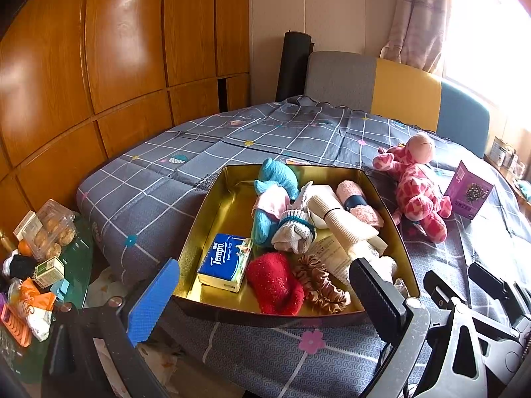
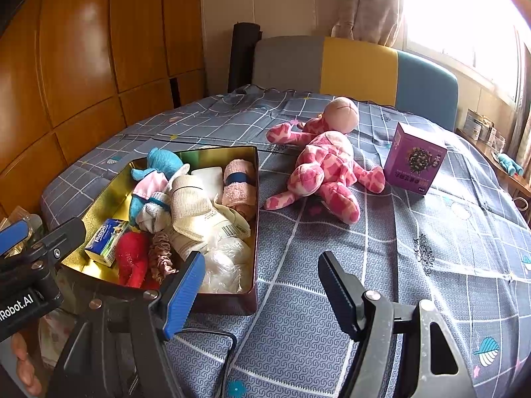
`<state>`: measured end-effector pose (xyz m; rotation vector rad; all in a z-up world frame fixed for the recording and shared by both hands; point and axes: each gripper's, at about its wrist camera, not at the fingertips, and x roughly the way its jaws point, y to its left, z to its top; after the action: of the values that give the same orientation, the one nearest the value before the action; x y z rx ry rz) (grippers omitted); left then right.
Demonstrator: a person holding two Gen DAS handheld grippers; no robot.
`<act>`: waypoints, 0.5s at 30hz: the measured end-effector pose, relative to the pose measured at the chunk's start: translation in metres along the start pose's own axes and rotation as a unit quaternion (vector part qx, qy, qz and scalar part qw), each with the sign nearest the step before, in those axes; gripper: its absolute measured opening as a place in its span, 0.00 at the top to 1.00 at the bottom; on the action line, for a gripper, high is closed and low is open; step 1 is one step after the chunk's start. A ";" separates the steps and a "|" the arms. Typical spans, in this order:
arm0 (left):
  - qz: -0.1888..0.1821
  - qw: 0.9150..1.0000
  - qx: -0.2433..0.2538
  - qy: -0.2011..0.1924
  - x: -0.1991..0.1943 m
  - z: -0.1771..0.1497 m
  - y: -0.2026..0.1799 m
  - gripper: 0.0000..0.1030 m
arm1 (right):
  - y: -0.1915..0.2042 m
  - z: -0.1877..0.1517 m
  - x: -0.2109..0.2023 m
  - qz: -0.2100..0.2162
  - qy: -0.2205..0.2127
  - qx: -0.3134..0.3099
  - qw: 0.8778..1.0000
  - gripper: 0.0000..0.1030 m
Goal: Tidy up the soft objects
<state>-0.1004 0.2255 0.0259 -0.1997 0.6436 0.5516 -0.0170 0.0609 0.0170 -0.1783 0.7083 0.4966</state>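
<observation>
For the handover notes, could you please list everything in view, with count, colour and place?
tin: one, gold, on bed
soft toy: one, pink, on bed right of tin
box: one, purple, on bed beside soft toy
tissue pack: one, blue, in tin
sock: one, red, in tin
scrunchie: one, brown, in tin
towel roll: one, pink, in tin
bed: one, grey checked
left gripper: open, empty, before tin
right gripper: open, empty, above bed
</observation>
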 end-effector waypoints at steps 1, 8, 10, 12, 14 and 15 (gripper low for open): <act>-0.001 1.000 0.000 0.000 0.000 0.000 0.000 0.00 | 0.000 0.000 0.000 0.000 0.000 -0.001 1.000 0.30; 0.000 1.000 0.000 0.001 0.001 0.000 0.000 0.00 | 0.000 0.000 0.000 0.001 0.001 -0.001 1.000 0.30; -0.001 1.000 0.000 0.002 0.001 0.000 0.000 0.00 | 0.000 0.000 0.000 0.001 0.002 -0.001 1.000 0.30; -0.001 1.000 0.000 0.002 0.001 0.000 0.000 0.00 | 0.000 0.000 0.000 0.002 0.002 -0.002 1.000 0.30; -0.004 1.000 0.000 0.005 0.002 -0.001 0.000 0.00 | 0.000 -0.001 0.000 0.002 0.002 -0.002 1.000 0.30; -0.005 1.000 0.000 0.006 0.002 -0.001 0.000 0.00 | 0.000 -0.001 0.000 0.002 0.002 -0.002 1.000 0.30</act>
<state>-0.0996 0.2255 0.0239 -0.2064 0.6534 0.5409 -0.0171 0.0610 0.0162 -0.1816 0.7112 0.5017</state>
